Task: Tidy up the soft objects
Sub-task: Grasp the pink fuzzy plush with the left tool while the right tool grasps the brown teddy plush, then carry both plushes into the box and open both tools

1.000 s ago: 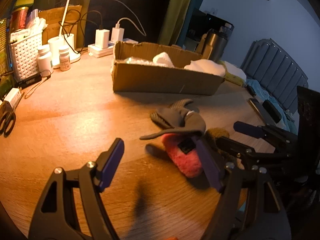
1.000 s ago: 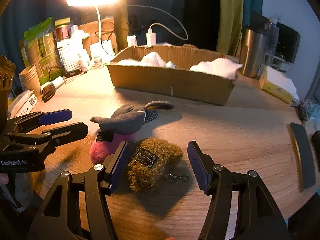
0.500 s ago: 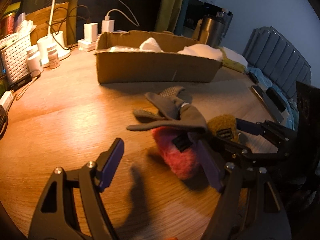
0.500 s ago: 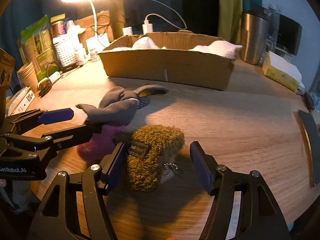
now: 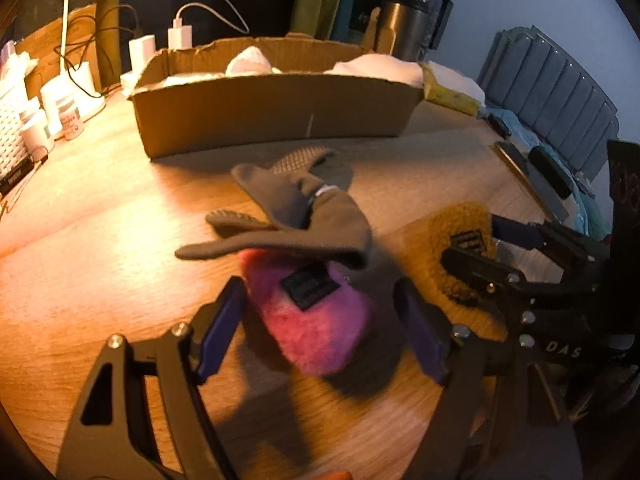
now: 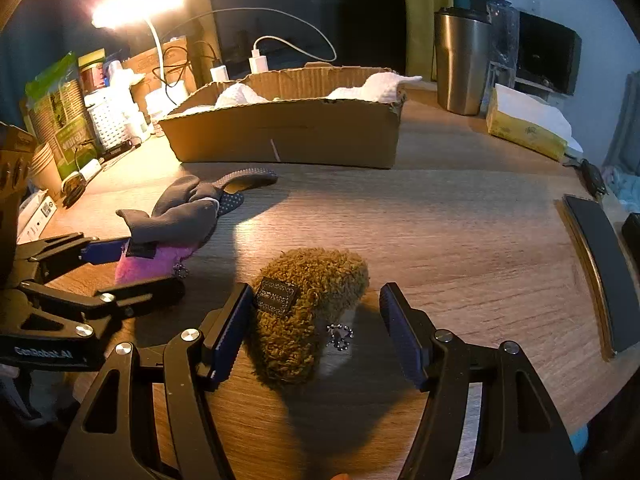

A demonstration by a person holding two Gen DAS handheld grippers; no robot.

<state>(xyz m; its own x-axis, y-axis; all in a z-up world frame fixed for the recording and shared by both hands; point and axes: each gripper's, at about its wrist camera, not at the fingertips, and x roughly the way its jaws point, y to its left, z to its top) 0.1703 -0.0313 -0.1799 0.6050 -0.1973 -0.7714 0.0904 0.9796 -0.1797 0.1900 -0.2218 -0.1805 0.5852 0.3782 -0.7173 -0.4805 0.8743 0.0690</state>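
Pink fuzzy pouch (image 5: 316,320) lies near the table's front edge between the spread left gripper (image 5: 320,320); beside it, the right gripper (image 6: 316,320) straddles the brown pouch (image 6: 308,308), jaws apart. Both are likely mid-grasp; next, squeeze and carry to the far cardboard box (image 6: 288,136).

pink pouch (image 5: 316,320): top hidden under grey glove (image 5: 304,216) | label unreadable

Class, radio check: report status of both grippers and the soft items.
Left gripper open around pink pouch. Right gripper open around brown pouch. Grey glove drapes over pink pouch.
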